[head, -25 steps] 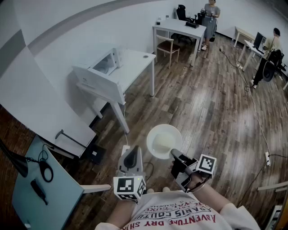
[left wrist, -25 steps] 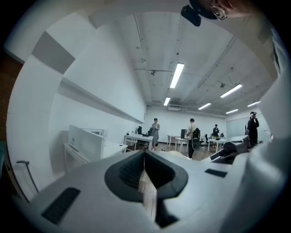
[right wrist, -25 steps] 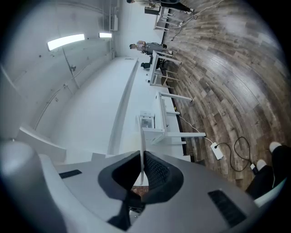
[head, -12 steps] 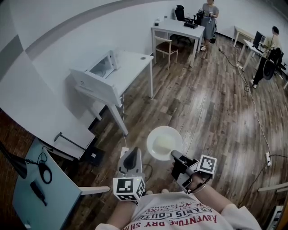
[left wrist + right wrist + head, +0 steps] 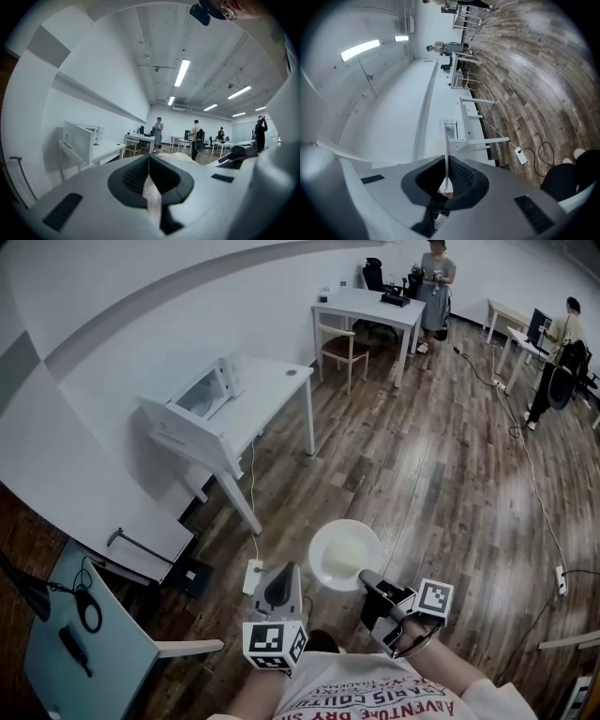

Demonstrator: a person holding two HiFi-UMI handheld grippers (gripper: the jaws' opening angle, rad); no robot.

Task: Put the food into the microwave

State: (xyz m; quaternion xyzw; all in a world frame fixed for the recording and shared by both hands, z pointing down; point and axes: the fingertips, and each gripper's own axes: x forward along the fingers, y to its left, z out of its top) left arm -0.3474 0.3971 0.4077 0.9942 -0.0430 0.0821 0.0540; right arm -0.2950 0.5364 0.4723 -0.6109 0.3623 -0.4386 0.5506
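Bowl point(image 5: 315, 557) of food point(image 5: 341, 549), rim pinched in right tongs point(image 5: 364, 577), level against spilling; left tongs point(image 5: 278, 583) closed, empty; microwave point(image 5: 217, 382), door down, on worktop point(image 5: 277, 385) well ahead-left.

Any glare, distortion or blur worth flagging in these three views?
Head view: glare washes the wooden floor, the wall bows. Left gripper view: ceiling lights blown out, dark round vignette. Right gripper view: strong fisheye curves the planks; the clamped bowl rim is soft.

White bowl point(image 5: 345, 554), white microwave point(image 5: 202, 397), white table point(image 5: 277, 381), brown wood-plank floor point(image 5: 450, 465), black-and-white squares on left gripper point(image 5: 279, 570)
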